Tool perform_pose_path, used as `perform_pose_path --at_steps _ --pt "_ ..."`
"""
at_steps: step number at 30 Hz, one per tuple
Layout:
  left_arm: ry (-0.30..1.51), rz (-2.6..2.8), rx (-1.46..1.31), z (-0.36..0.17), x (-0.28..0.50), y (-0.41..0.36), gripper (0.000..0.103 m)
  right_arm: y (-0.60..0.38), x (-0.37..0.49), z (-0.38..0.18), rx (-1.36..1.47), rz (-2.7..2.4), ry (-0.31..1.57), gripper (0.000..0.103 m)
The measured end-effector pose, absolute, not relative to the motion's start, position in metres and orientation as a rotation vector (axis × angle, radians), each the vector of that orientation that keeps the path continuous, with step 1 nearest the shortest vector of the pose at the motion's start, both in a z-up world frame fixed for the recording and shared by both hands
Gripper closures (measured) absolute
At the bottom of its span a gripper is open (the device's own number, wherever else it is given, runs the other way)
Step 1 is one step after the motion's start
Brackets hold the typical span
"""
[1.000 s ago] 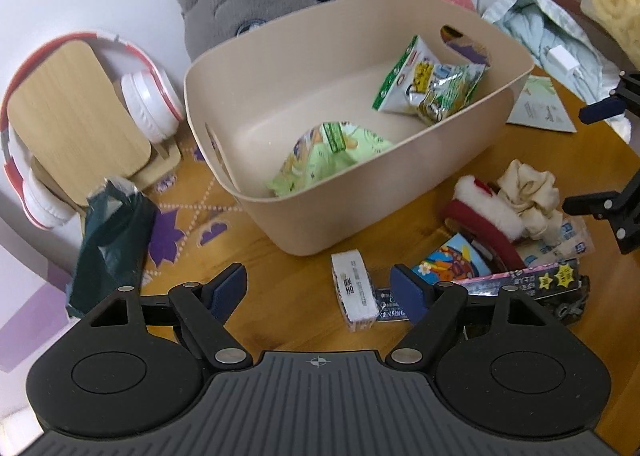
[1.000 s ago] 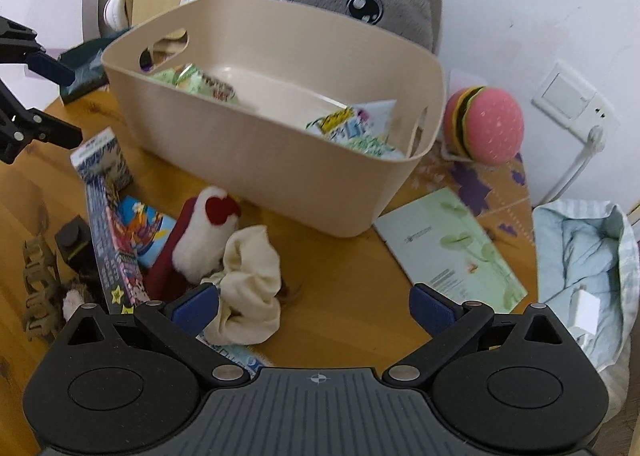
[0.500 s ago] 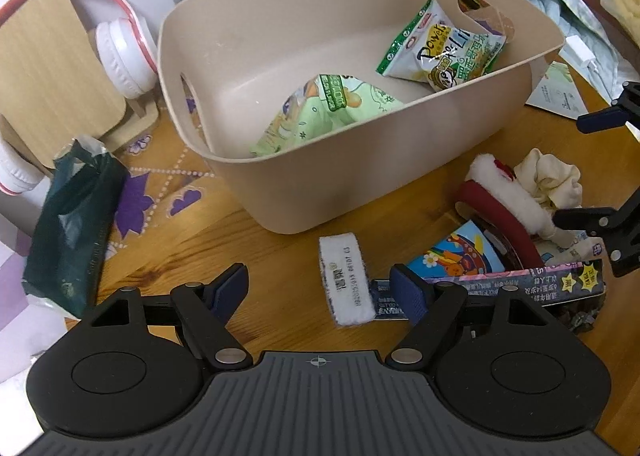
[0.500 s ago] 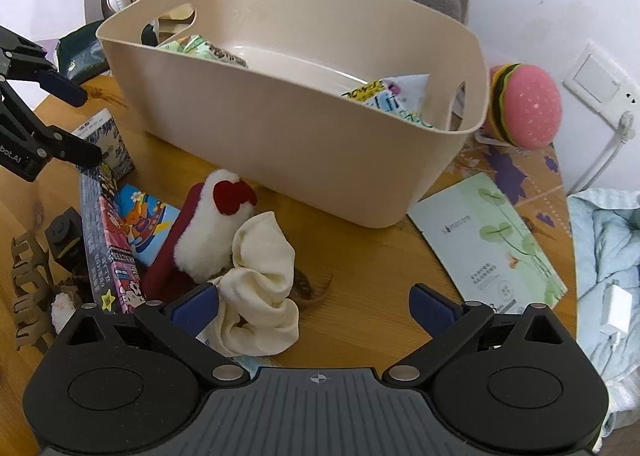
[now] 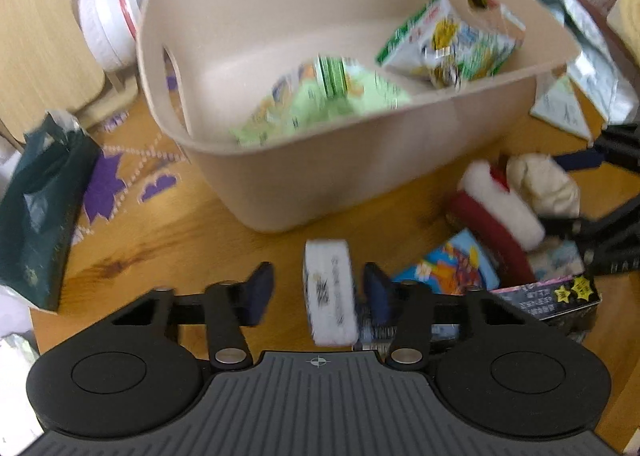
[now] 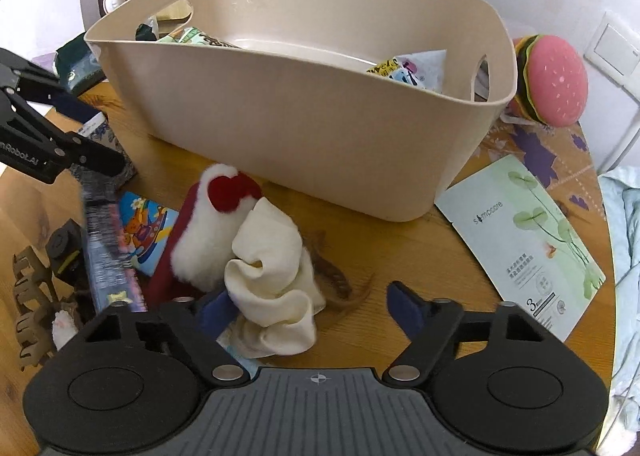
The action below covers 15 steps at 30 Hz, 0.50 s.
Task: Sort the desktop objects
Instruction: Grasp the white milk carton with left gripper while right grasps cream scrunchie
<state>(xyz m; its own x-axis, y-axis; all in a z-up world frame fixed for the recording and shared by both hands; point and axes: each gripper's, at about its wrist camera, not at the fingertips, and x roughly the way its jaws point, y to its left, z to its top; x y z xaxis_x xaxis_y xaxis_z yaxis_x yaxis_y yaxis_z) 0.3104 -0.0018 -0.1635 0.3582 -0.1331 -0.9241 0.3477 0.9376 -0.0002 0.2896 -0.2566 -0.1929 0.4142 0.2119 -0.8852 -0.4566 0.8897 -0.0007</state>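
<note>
The beige bin [image 6: 304,103] sits mid-tabletop [image 5: 168,232], snack packets already inside, and the loose clutter lies just in front of its near wall. Judging from that, this is the pickup step for two more items at once.

Over by the red-and-white plush piece [image 6: 200,240], the right gripper [image 6: 308,308] comes down on the cream cloth scrunchie [image 6: 272,288]. Its fingers are closing, the left one tucked in beside the folds, the right one apart from the cloth over bare wood. Risk here: soft fabric squashes, so they may pinch only an outer fold and it slides free on the lift. The scrunchie touches the plush piece too, so that could drag along.

Now the small white packet [image 5: 330,292], standing on edge near the tabletop's front edge. The left gripper [image 5: 316,292] straddles it, fingers closing, a gap on the left side, the right finger close against it or nearly so. The view is blurred, so contact I can't confirm. The danger: one finger arriving first tips the packet flat. The long dark box with yellow stars [image 5: 552,298] lies just behind that right finger and could snag.
</note>
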Motion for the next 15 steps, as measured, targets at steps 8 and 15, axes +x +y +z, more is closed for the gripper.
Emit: perform_pose_path --at_steps 8,15 --pt "1.188 -0.309 0.198 -0.172 0.302 0.003 0.081 -0.259 0.287 -0.196 -0.251 0.453 1.075 0.068" --pt "1.157 -0.289 0.190 -0.163 0.297 0.010 0.083 -0.258 0.279 -0.192 -0.272 0.455 1.051 0.085"
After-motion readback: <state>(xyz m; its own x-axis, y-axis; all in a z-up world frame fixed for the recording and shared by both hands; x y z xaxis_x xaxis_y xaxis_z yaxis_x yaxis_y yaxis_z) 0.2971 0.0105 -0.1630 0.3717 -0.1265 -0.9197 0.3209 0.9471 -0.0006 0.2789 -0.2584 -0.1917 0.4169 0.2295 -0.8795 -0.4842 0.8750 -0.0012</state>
